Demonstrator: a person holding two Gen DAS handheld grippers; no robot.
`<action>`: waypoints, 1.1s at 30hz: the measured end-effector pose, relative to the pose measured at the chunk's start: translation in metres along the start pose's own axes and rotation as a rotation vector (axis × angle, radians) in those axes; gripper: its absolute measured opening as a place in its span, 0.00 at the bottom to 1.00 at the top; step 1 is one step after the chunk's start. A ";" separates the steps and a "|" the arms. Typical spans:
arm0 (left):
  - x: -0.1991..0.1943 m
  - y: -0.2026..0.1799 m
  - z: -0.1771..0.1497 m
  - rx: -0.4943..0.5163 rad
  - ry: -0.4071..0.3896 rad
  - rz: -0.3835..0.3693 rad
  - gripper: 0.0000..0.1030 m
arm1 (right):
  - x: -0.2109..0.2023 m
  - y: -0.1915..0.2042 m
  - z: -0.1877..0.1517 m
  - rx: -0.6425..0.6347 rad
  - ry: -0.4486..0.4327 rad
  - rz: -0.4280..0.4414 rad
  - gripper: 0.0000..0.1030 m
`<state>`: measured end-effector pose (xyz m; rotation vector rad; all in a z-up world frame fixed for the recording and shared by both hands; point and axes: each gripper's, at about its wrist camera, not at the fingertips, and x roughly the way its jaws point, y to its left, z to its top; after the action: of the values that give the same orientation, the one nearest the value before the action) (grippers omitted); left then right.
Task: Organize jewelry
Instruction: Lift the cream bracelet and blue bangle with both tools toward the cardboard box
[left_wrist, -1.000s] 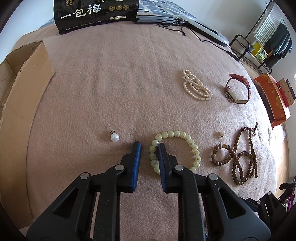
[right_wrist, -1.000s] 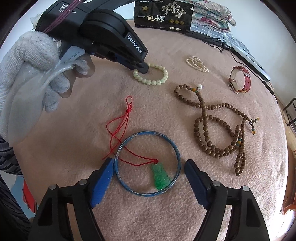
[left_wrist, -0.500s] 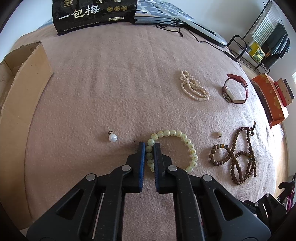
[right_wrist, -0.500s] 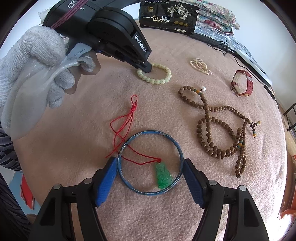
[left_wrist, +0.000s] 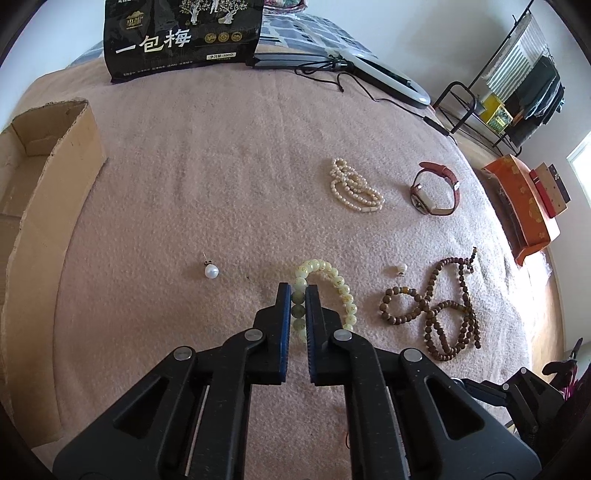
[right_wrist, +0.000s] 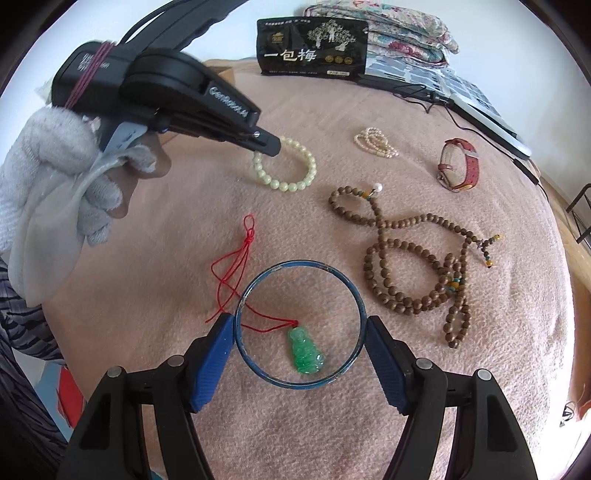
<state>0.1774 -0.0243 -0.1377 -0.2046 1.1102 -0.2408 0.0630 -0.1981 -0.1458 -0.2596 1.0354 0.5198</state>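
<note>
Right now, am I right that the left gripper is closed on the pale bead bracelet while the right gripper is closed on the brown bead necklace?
Not quite. The left gripper is indeed closed on the pale bead bracelet, but the right gripper is closed on the blue bangle, its pads against the ring's two sides. The brown bead necklace lies untouched on the blanket. The right wrist view shows this.

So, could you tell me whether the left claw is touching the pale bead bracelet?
Touching. The left wrist view shows the left claw shut on the pale bead bracelet, with its beads pinched between both blue pads.
</note>
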 end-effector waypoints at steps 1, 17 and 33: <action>-0.002 0.000 0.000 -0.001 -0.003 -0.007 0.05 | -0.002 -0.001 0.001 0.005 -0.006 -0.001 0.71; -0.052 0.005 0.003 -0.021 -0.099 -0.042 0.05 | -0.026 -0.001 0.032 0.026 -0.108 -0.004 0.71; -0.123 0.046 -0.009 -0.057 -0.224 -0.034 0.05 | -0.033 0.027 0.070 0.002 -0.156 0.024 0.71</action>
<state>0.1209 0.0549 -0.0487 -0.2944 0.8920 -0.2105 0.0883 -0.1539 -0.0819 -0.2019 0.8878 0.5516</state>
